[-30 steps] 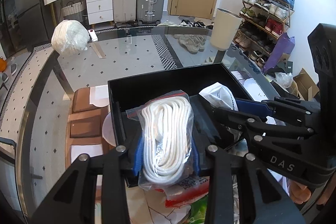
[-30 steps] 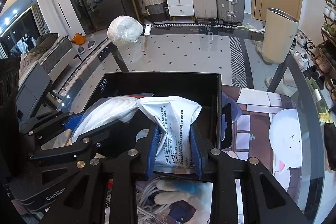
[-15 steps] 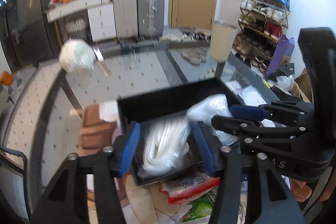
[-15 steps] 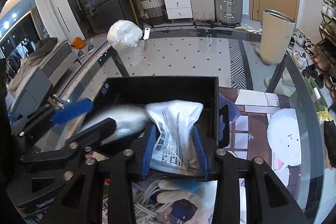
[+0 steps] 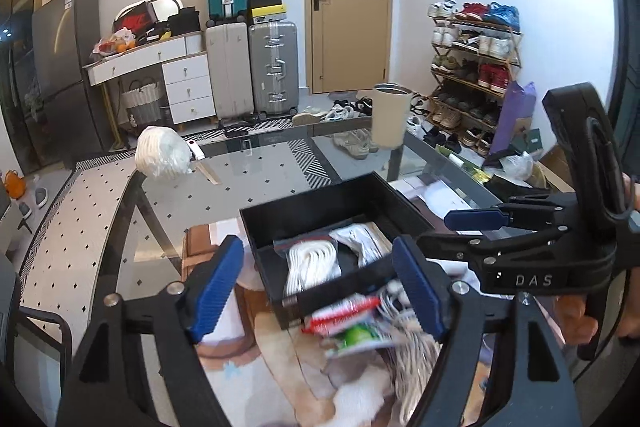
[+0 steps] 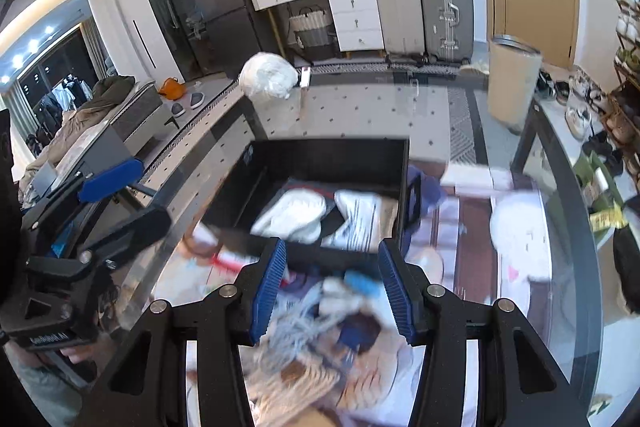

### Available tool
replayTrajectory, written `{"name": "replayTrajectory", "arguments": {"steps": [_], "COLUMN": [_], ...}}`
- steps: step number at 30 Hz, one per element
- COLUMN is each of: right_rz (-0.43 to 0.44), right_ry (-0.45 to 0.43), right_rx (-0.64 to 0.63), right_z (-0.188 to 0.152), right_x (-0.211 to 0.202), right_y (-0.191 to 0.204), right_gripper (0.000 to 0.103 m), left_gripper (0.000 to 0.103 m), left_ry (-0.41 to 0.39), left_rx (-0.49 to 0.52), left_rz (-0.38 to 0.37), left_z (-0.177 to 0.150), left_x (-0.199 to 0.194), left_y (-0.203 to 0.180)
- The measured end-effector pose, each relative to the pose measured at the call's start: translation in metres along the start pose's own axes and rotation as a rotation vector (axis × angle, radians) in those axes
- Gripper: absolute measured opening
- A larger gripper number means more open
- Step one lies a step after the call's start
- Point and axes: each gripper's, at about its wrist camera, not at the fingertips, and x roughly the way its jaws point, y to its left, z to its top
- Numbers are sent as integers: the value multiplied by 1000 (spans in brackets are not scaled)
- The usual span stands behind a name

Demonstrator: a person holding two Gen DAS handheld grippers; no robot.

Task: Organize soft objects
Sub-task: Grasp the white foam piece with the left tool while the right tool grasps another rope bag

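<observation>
A black box (image 5: 328, 207) stands on the glass table; it also shows in the right wrist view (image 6: 320, 159). Inside lie a bagged coil of white rope (image 5: 310, 263) and a white printed packet (image 5: 366, 239); in the right wrist view the rope bag (image 6: 294, 213) lies left of the packet (image 6: 360, 215). My left gripper (image 5: 320, 287) is open and empty, raised above the box's near side. My right gripper (image 6: 332, 287) is open and empty, above a blurred pile of soft bags (image 6: 320, 339) in front of the box.
A white bagged bundle (image 5: 162, 153) sits at the table's far left edge. Red and green packets (image 5: 352, 323) and white cords lie in front of the box. A white plush (image 6: 516, 231) lies to the right. A beige bin (image 5: 390, 115) stands beyond the table.
Both grippers opened and let go: the rope bag and the printed packet now lie in the box. Both grippers pulled back and up from the box.
</observation>
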Motion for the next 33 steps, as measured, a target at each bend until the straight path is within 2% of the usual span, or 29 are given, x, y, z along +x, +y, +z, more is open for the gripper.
{"name": "replayTrajectory", "arguments": {"steps": [3,6,10,13,21,25,27,29,32,33], "right_rz": [37,49,72,78,52,117,139,122,83,69], "right_ry": [36,72,137,194,212,244,269,284,283,278], "right_rx": [17,11,-5,1,32,77,74,51,21,-4], "right_z": [-19,-36,-57,-69,-80,-89,-96,-98,-98,-96], "right_x": [-3,-1,6,16,13,9,12,18,28,30], "right_y": [1,8,21,25,21,17,22,28,37,41], "right_gripper": [49,49,50,50,50,64,64,66,78,78], "left_gripper": [85,85,85,85,85,85,85,84,84,84], "left_ry": [6,42,150,246,328,362,386,394,405,412], "left_rx": [5,7,11,-3,26,78,98,114,102,101], "left_rz": [9,-7,-18,-52,-71,-106,-96,-56,-42,-30], "left_z": [-13,-30,-59,-75,-90,-94,-97,-100,-101,-102], "left_x": [-10,-14,-10,0,12,18,23,28,31,33], "left_y": [1,1,1,5,-5,-20,-25,-27,-25,-25]}}
